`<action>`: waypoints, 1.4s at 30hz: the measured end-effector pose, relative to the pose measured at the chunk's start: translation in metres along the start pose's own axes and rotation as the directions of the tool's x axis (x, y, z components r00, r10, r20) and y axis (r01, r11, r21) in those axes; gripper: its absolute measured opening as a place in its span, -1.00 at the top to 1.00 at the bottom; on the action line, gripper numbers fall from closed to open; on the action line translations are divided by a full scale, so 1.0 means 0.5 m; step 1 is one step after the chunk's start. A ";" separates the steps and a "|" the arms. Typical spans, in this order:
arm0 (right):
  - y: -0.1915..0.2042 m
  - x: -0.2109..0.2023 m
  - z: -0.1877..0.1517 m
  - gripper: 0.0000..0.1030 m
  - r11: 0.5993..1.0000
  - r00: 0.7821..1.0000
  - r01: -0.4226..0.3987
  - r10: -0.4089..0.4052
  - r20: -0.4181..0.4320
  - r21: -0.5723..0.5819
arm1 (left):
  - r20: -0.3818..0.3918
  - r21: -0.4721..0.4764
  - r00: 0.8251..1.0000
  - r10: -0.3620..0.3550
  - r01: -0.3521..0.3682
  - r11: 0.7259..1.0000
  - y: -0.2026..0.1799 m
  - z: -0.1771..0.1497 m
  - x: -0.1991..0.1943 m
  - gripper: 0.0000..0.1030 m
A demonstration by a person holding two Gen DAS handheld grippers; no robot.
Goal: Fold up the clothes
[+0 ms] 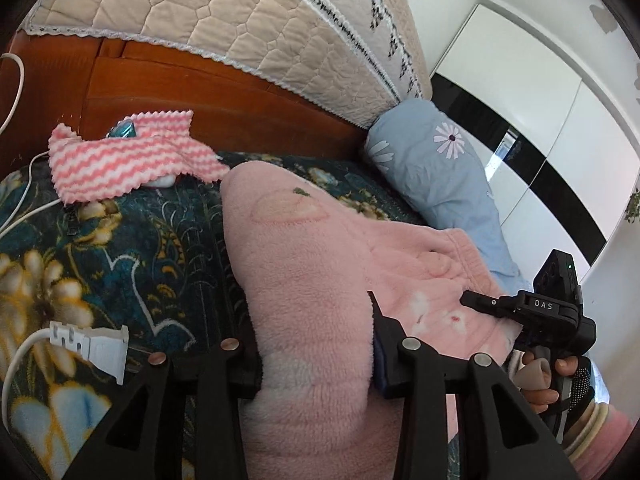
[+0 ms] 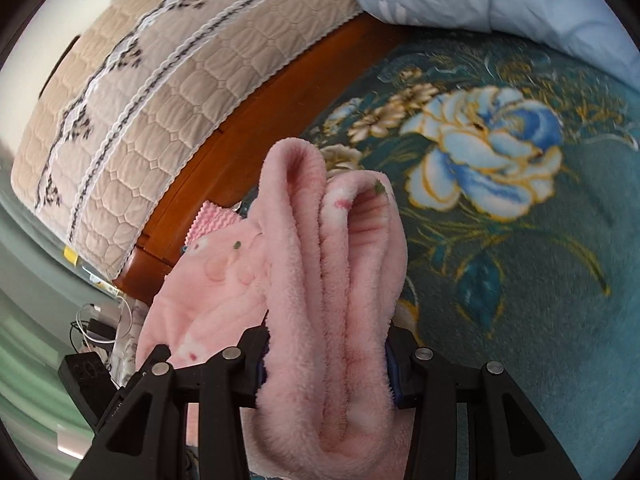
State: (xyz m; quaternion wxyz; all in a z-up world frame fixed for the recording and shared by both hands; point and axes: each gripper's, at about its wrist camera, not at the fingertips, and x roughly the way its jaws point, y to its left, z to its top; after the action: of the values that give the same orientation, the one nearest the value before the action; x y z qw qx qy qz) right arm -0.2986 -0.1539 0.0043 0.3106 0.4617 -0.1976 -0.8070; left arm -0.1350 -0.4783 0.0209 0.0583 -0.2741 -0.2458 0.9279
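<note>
A pink fleece garment point(image 1: 304, 264) with small flower prints lies over a teal floral blanket point(image 1: 140, 248) on a bed. My left gripper point(image 1: 316, 360) is shut on a thick bunched fold of it that fills the jaws. In the right wrist view the same garment point(image 2: 332, 280) stands up in several doubled layers, and my right gripper point(image 2: 328, 364) is shut on them. The right gripper point(image 1: 480, 304) also shows in the left wrist view, clamped on the garment's far edge, with a person's hand point(image 1: 540, 376) on its handle.
A pink-and-white striped cloth point(image 1: 132, 156) and a white plug point(image 1: 96, 346) with its cable lie on the blanket at left. A blue daisy pillow point(image 1: 432, 168) leans at the wooden headboard point(image 1: 200, 92), under a beige quilted cover point(image 1: 240, 28). A white-and-black wardrobe point(image 1: 540, 128) stands at right.
</note>
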 end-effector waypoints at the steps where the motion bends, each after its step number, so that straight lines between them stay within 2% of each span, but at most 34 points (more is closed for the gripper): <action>1: -0.006 0.004 -0.003 0.10 1.000 1.000 0.006 -0.006 -0.011 0.007 | -0.007 -0.002 1.000 0.006 -0.006 1.000 0.001 -0.001 0.002 0.21; 5: -0.031 0.023 -0.016 0.07 0.999 0.999 0.028 -0.026 -0.044 0.042 | -0.017 0.003 1.000 0.018 -0.018 1.000 0.000 -0.008 0.005 0.18; 9: -0.040 0.025 -0.019 0.03 0.998 0.998 0.030 -0.027 -0.049 0.054 | -0.030 0.031 0.998 0.063 -0.062 0.998 -0.010 -0.012 0.009 0.17; 12: -0.040 0.021 -0.015 -0.04 0.998 0.998 0.034 -0.031 -0.059 0.051 | -0.032 0.073 0.993 0.116 -0.114 0.991 -0.025 -0.012 0.005 0.08; 17: -0.039 0.005 -0.012 -0.04 0.998 0.997 0.044 -0.041 -0.071 0.037 | -0.001 0.195 0.975 0.222 -0.217 0.956 -0.068 -0.011 -0.010 -0.04; 20: -0.041 -0.006 -0.009 -0.05 0.998 0.996 0.054 -0.051 -0.076 0.033 | 0.022 0.238 0.964 0.265 -0.263 0.935 -0.081 -0.008 -0.023 -0.11; 23: -0.043 -0.022 -0.004 -0.06 0.997 0.995 0.066 -0.063 -0.071 0.032 | 0.056 0.242 0.959 0.279 -0.284 0.928 -0.084 -0.001 -0.044 -0.13; 27: -0.050 -0.049 0.007 -0.09 0.994 0.994 0.100 -0.098 -0.056 0.037 | 0.071 0.194 0.974 0.215 -0.225 0.955 -0.076 0.013 -0.073 -0.15; 30: -0.038 -0.070 0.026 -0.10 0.983 0.983 0.181 -0.180 -0.038 0.017 | 0.083 0.147 0.984 0.158 -0.169 0.975 -0.067 0.020 -0.085 -0.15; 32: -0.019 -0.084 0.044 -0.10 0.968 0.968 0.250 -0.250 -0.015 -0.010 | 0.072 0.118 0.989 0.127 -0.134 0.984 -0.060 0.020 -0.079 -0.16; 35: 0.016 -0.101 0.075 -0.09 0.943 0.943 0.331 -0.329 0.042 -0.038 | 0.043 0.134 0.990 0.133 -0.137 0.981 -0.072 0.012 -0.058 -0.16; 39: 0.090 -0.085 0.088 -0.08 0.941 0.948 0.313 -0.303 0.093 -0.127 | 0.021 0.178 0.987 0.158 -0.160 0.971 -0.092 0.000 -0.040 -0.16; 41: 0.139 -0.062 0.082 0.17 0.916 0.946 0.323 -0.304 0.116 -0.236 | 0.016 0.182 0.987 0.162 -0.163 0.970 -0.094 -0.002 -0.042 -0.16; 42: 0.159 -0.046 0.079 0.44 0.903 0.948 0.318 -0.298 0.111 -0.290 | 0.012 0.182 0.988 0.157 -0.156 0.971 -0.094 -0.002 -0.044 -0.16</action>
State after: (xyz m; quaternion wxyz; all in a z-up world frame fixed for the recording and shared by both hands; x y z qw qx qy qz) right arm -0.2987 -0.1949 0.0863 0.2400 0.4076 -0.0057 -0.8810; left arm -0.1170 -0.4422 0.0539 0.0100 -0.2871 -0.1375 0.9479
